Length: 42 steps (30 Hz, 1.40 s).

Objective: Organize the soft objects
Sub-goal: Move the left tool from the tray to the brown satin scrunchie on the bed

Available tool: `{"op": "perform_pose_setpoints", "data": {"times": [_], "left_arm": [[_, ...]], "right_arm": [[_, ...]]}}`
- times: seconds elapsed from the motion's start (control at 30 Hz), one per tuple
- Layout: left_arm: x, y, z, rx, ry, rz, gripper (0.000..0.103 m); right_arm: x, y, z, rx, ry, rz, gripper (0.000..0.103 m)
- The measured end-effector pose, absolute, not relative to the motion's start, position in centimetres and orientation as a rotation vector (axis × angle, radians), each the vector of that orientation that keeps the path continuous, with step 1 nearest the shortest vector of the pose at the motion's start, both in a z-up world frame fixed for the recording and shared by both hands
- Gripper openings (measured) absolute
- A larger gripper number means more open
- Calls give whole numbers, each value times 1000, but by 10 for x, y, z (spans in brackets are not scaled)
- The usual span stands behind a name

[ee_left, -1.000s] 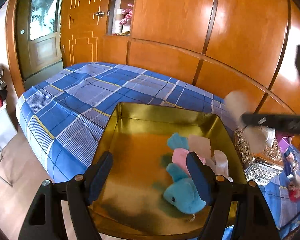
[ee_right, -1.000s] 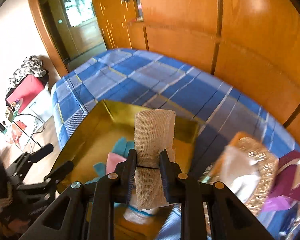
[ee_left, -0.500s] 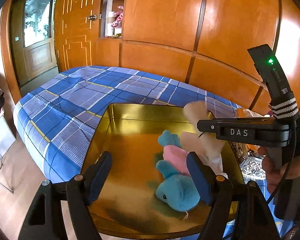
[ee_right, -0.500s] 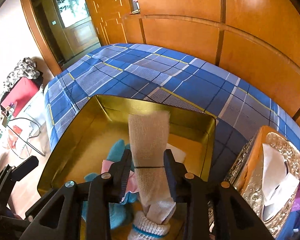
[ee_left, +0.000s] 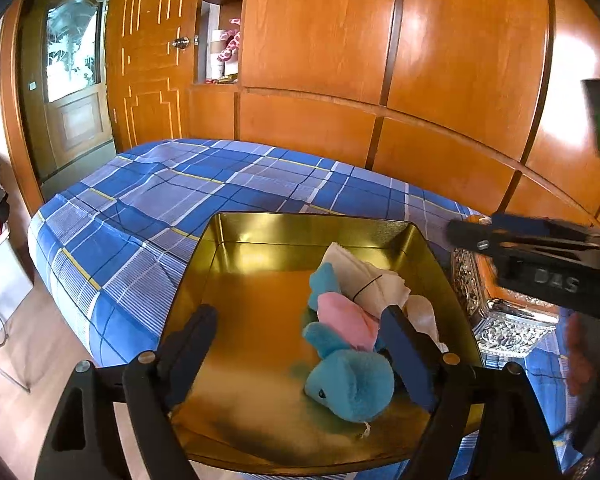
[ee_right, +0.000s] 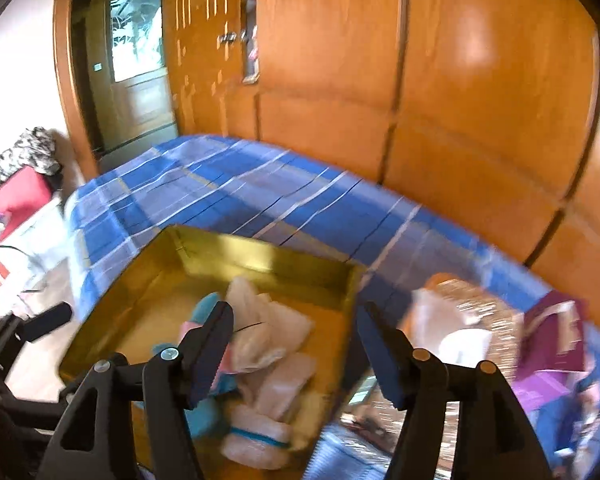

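Note:
A gold tray point(ee_left: 236, 264) point(ee_right: 132, 304) sits on the blue plaid bed. In it lie a blue and pink plush toy point(ee_left: 350, 376) point(ee_right: 204, 308), a white gauze roll point(ee_left: 360, 276) point(ee_right: 268, 320) and a white glove with a blue band point(ee_right: 260, 432). My left gripper point(ee_left: 300, 352) hovers over the tray's near side, its jaws opening; the plush shows between the fingers, but the pads do not press it. My right gripper point(ee_right: 296, 344) point(ee_left: 520, 240) is over the tray's right rim, jaws opening and holding nothing, with the gauze roll loose beyond its left finger.
An ornate silver and orange tissue box point(ee_left: 500, 312) point(ee_right: 460, 328) stands right of the tray, with a purple packet point(ee_right: 552, 340) further right. Wooden wall panels and a door point(ee_left: 76, 92) lie behind the bed. The floor and a red bag point(ee_right: 16, 200) are at the left.
The right gripper opened and let go of the gauze roll, which now lies in the tray behind the plush. That gripper swung off to the right. The left gripper stayed put and opened slightly.

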State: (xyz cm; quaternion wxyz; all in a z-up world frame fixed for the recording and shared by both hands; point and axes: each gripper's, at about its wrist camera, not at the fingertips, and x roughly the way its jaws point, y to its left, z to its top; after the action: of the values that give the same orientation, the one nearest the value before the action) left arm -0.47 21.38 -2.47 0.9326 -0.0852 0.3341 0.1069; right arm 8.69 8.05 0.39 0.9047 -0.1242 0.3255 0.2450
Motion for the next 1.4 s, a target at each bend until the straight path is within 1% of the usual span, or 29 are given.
{"op": "perform_pose_setpoints", "data": {"times": [0.13, 0.27, 0.5, 0.77, 0.93, 1.07, 1.2, 1.4], "left_arm": [[-6, 210, -23, -157, 676, 217, 85], [-8, 204, -22, -142, 670, 210, 86], [-8, 192, -23, -119, 678, 177, 87], [-8, 178, -25, -104, 680, 112, 87], [-12, 162, -20, -114, 661, 17, 86], [-11, 136, -9, -97, 654, -96, 86], [-6, 92, 5, -16, 648, -238, 86], [1, 15, 14, 108, 659, -436, 86]], "right_arm": [[62, 64, 15, -290, 548, 400, 65], [59, 48, 10, -279, 597, 381, 65], [64, -16, 6, -121, 656, 329, 65], [78, -132, 0, 91, 726, 147, 68], [63, -227, 5, 256, 699, -46, 68], [39, -301, 8, 382, 671, -198, 71], [13, -360, 7, 497, 656, -296, 75], [-12, -403, -3, 579, 663, -348, 75]]}}
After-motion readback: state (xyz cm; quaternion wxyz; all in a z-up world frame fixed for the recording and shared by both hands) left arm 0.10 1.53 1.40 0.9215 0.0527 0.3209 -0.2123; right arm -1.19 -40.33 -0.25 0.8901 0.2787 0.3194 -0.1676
